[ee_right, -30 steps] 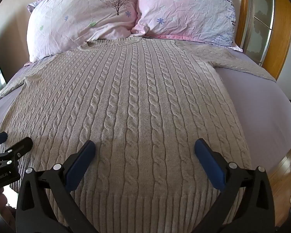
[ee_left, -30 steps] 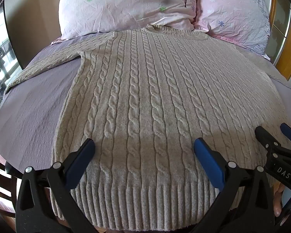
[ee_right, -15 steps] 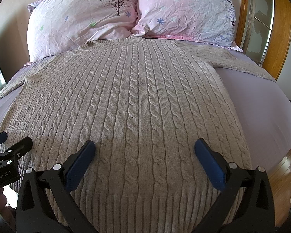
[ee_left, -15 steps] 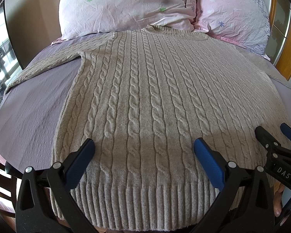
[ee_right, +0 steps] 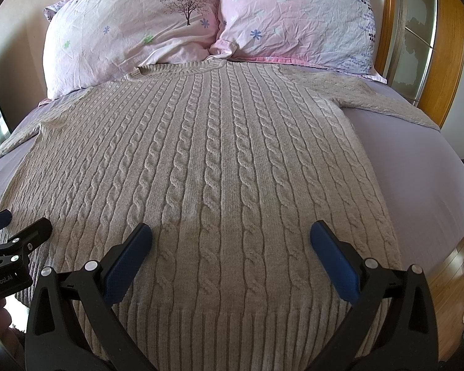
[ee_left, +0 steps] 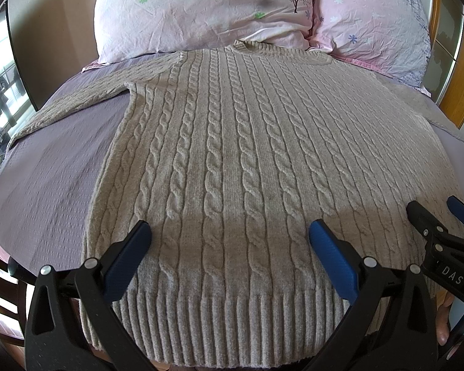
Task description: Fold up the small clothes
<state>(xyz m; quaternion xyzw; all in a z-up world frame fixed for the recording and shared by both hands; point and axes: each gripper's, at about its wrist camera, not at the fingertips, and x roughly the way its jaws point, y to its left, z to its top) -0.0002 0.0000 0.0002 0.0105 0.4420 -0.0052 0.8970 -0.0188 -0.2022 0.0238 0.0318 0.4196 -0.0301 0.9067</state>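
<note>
Nothing had moved since 1 second before: your 2 claws hung in the same spots and the sweater [ee_left: 232,160] lay just as flat.

Your left claw [ee_left: 229,258] was wide apart and held nothing. Your right claw [ee_right: 230,258] was wide apart too, and empty. Both hovered side by side over the bottom of the sweater, and each could be seen at the edge of the other's view. I think you held them there, open, so each could pinch the hem [ee_left: 232,324] and lift it for the first fold.

The sweater lay face up on the purple bed sheet [ee_left: 46,191]. Its ribbed hem sat just under and behind your claw tips. Its body ran away in front of them. Its neck touched the 2 pink pillows [ee_right: 133,31] far ahead. 1 sleeve [ee_left: 71,105] stretched out past the left claw, and the other sleeve [ee_right: 383,99] past the right claw.
</note>
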